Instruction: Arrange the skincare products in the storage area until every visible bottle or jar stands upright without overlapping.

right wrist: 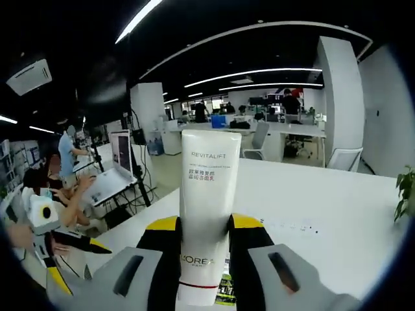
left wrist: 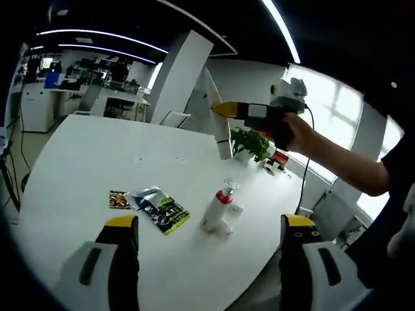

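Between the right tongs (right wrist: 203,249), a white Revitalift tube (right wrist: 206,214) is clamped upright, lifted above the white table (right wrist: 324,207). From the left gripper view, those right tongs (left wrist: 224,109) show up high over the far side of the table (left wrist: 84,162), a hand (left wrist: 295,133) gripping them. Left tongs (left wrist: 211,234) stand wide apart with nothing between them. Just ahead, a white pump bottle (left wrist: 218,208) with a red collar stands on the table, a dark sachet (left wrist: 161,208) lying flat beside it and a small brown packet (left wrist: 118,199) next to that. A green plant (left wrist: 251,142) sits farther back.
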Demonstrator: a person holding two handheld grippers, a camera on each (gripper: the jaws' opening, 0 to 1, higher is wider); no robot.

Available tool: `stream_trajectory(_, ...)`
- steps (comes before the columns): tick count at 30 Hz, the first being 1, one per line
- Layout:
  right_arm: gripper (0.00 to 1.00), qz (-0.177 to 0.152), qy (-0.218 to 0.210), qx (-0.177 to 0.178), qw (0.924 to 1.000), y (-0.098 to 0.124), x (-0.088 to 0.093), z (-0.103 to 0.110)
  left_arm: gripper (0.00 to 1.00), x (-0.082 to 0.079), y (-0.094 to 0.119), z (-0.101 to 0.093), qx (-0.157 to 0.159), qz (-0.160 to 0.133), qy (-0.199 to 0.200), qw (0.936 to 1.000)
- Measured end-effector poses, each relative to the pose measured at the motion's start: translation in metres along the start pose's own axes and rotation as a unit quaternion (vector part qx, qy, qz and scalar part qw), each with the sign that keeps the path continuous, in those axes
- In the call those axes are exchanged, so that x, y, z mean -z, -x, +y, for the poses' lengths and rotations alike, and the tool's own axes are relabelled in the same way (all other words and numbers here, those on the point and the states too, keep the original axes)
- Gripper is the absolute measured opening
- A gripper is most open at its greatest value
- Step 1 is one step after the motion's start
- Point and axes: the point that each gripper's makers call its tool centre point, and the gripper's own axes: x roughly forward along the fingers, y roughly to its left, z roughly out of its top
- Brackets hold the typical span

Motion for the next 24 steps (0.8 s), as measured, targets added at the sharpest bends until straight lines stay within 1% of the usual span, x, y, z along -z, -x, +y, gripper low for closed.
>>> stream_trajectory(4, 0.27, -0.005, 0.025, 0.002, 0.9997, 0.013, 0.008, 0.017, 0.83, -0.02, -0.005, -0.016, 0.026, -0.018, 0.005, 0.9995)
stream_trajectory(8, 0.27, -0.017, 0.028, 0.0, 0.9995, 0.022, 0.012, 0.027, 0.83, -0.038, -0.01, -0.033, 0.052, -0.035, 0.009, 0.998)
stream_trajectory(9, 0.27, -0.021, 0.03, 0.001, 0.9993, 0.027, 0.015, 0.033, 0.83, -0.046, -0.012, -0.038, 0.06, -0.046, 0.013, 0.9971)
stream_trajectory(10, 0.27, -0.025, 0.033, 0.003, 0.9991, 0.029, 0.016, 0.035, 0.83, -0.05, -0.014, -0.04, 0.064, -0.05, 0.017, 0.9966)
stream_trajectory(11, 0.27, -0.027, 0.035, 0.006, 0.999, 0.03, 0.018, 0.037, 0.82, -0.057, -0.016, -0.045, 0.073, -0.059, 0.025, 0.9953)
stream_trajectory(15, 0.27, -0.036, 0.038, 0.008, 0.9986, 0.041, 0.028, 0.055, 0.82, -0.073, -0.024, -0.058, 0.093, -0.079, 0.046, 0.9915)
stream_trajectory(17, 0.27, -0.038, 0.042, 0.008, 0.9984, 0.044, 0.035, 0.061, 0.82, -0.08, -0.029, -0.056, 0.092, -0.087, 0.05, 0.9907)
stream_trajectory(20, 0.27, -0.034, 0.045, 0.007, 0.9984, 0.049, 0.044, 0.07, 0.81, -0.086, -0.036, -0.054, 0.09, -0.092, 0.055, 0.9902)
stream_trajectory(23, 0.27, -0.034, 0.042, 0.009, 0.9985, 0.055, 0.051, 0.076, 0.79, -0.087, -0.041, -0.055, 0.087, -0.093, 0.056, 0.9903)
stream_trajectory(24, 0.27, -0.036, 0.042, 0.01, 0.9984, 0.056, 0.052, 0.077, 0.78, -0.086, -0.043, -0.051, 0.083, -0.088, 0.056, 0.991)
